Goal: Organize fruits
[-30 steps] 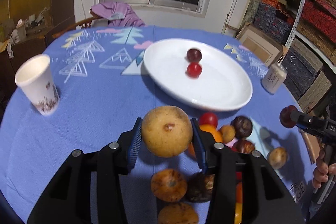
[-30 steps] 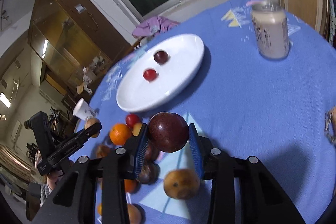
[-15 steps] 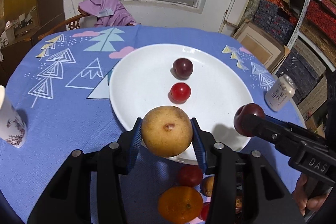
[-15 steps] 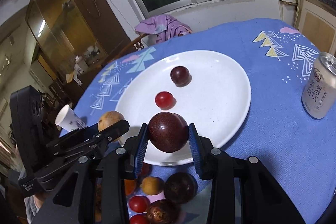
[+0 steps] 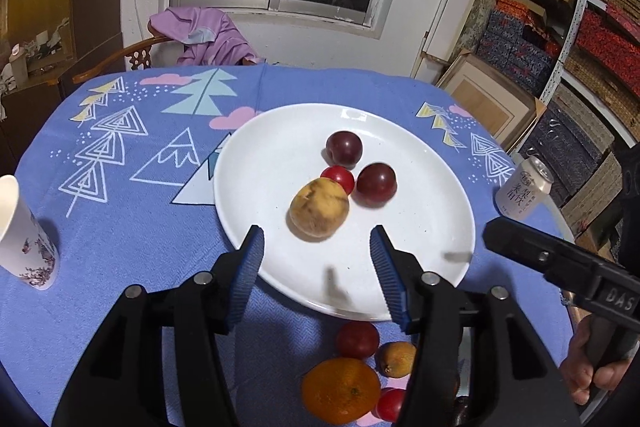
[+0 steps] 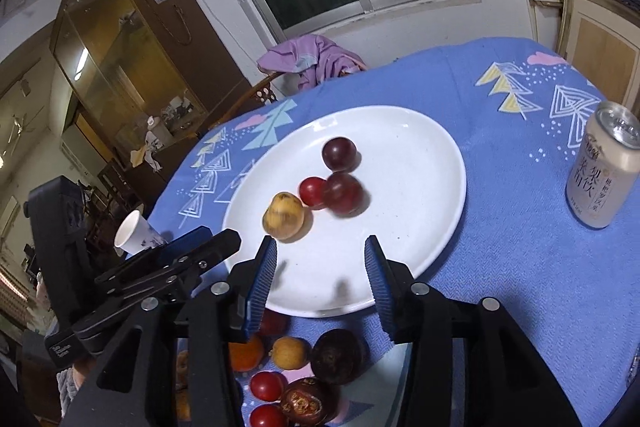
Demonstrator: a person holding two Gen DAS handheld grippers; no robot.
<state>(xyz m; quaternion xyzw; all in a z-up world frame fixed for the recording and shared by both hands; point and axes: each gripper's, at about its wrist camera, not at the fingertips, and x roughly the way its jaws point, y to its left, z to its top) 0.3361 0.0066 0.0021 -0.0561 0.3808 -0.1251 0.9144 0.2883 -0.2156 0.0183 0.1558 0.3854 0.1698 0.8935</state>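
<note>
A white plate (image 5: 280,147) (image 6: 432,163) lies on the blue tablecloth. On it lie a yellow-brown pear (image 5: 319,208) (image 6: 283,215), blurred with motion, a small red fruit (image 5: 338,178) (image 6: 312,190) and two dark plums (image 5: 343,148) (image 5: 376,184) (image 6: 338,153) (image 6: 342,193). My left gripper (image 5: 316,259) hangs over the plate's near rim, its jaws opening with nothing between them. My right gripper (image 6: 320,269) does the same a little to the right. More loose fruit lies near the grippers: an orange (image 5: 340,389), red fruits (image 6: 266,385) and a dark brown fruit (image 6: 338,355).
A drink can (image 5: 523,190) (image 6: 602,179) stands right of the plate. A paper cup (image 5: 24,235) (image 6: 134,235) stands at the left. A chair with purple cloth (image 5: 200,37) is behind the table; stacked boxes (image 5: 560,47) fill shelves at the right.
Both grippers moved forward over the plate and their jaws parted. The pear left the left gripper and the dark plum left the right one; both now lie on the plate.
</note>
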